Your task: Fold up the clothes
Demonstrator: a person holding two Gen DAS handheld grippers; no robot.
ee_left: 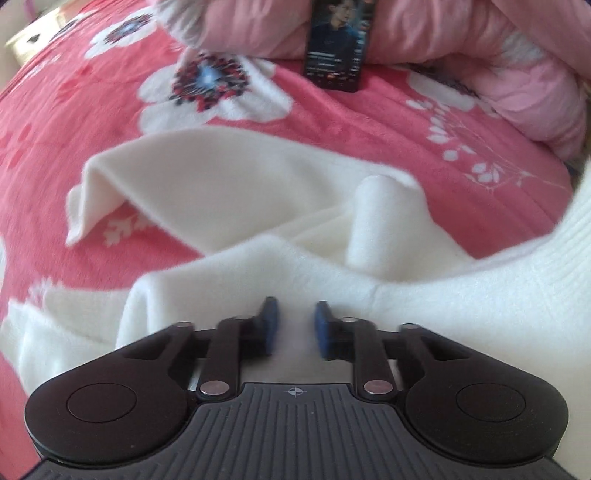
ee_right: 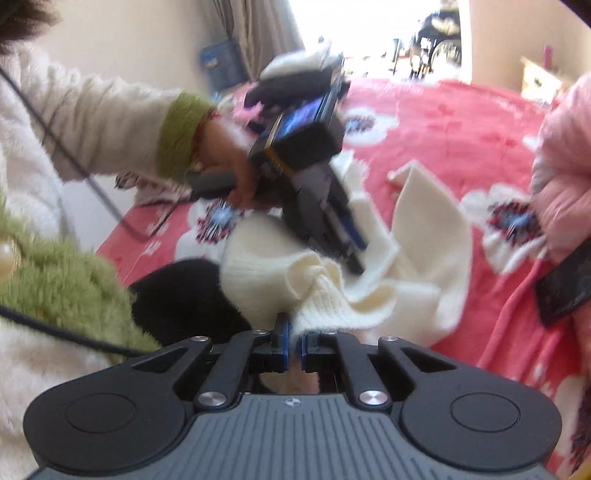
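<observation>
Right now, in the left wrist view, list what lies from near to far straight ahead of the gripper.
left gripper → white sweater → pink floral blanket → phone propped against the pink quilt.

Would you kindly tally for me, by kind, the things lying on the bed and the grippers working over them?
White sweater: 1
Phone: 1
Pink quilt: 1
Red flowered blanket: 1
Grippers: 2, the left gripper and the right gripper
Total: 6
</observation>
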